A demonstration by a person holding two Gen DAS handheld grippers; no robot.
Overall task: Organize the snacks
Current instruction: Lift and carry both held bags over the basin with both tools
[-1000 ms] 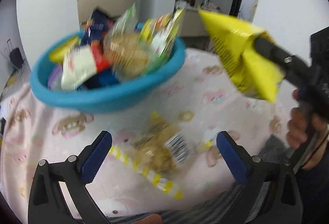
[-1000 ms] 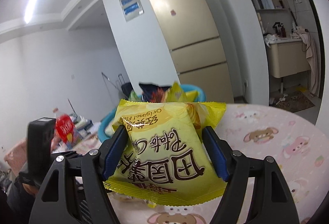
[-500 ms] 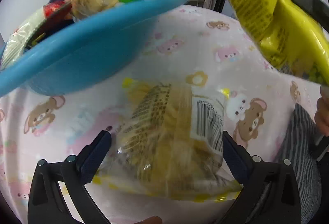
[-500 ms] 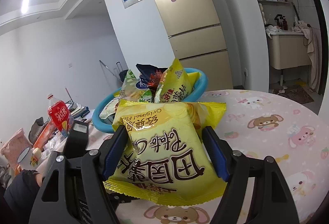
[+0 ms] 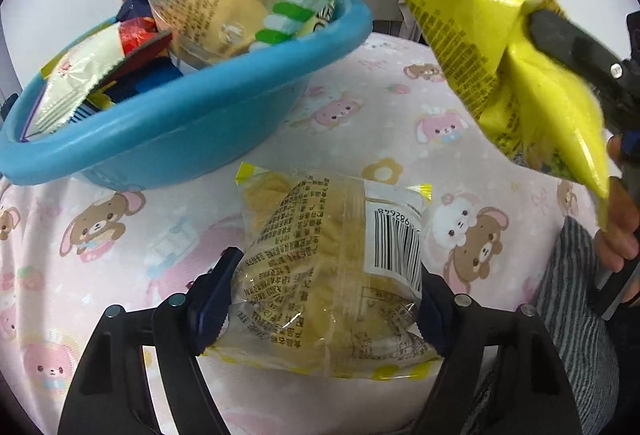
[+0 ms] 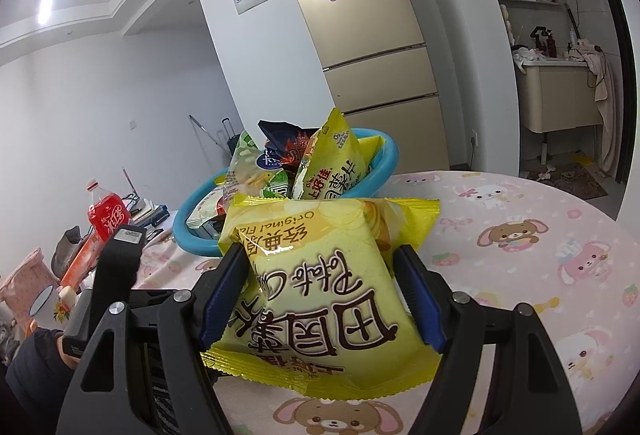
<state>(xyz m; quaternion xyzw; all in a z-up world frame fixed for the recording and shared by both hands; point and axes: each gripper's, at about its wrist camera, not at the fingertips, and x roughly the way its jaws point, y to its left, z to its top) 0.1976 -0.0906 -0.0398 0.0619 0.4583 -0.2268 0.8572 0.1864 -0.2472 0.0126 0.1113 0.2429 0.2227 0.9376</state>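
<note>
My left gripper (image 5: 324, 299) is shut on a clear pastry packet (image 5: 332, 267) with a barcode, which lies on the pink cartoon tablecloth (image 5: 120, 243). My right gripper (image 6: 320, 299) is shut on a yellow chip bag (image 6: 320, 295) and holds it above the table; the bag also shows at the upper right of the left wrist view (image 5: 492, 47). A blue bowl (image 5: 192, 127) piled with several snack packets stands just behind the pastry packet. It also shows in the right wrist view (image 6: 384, 163).
A red drink bottle (image 6: 106, 217), books and clutter lie left of the bowl. The person's striped sleeve (image 5: 572, 315) is at the table's near right edge. A fridge (image 6: 360, 35) and a washroom doorway stand behind the table.
My left gripper moved down and forward over the pastry packet and closed on it. My right gripper kept hold of the yellow bag while its view swung down toward the bowl.
</note>
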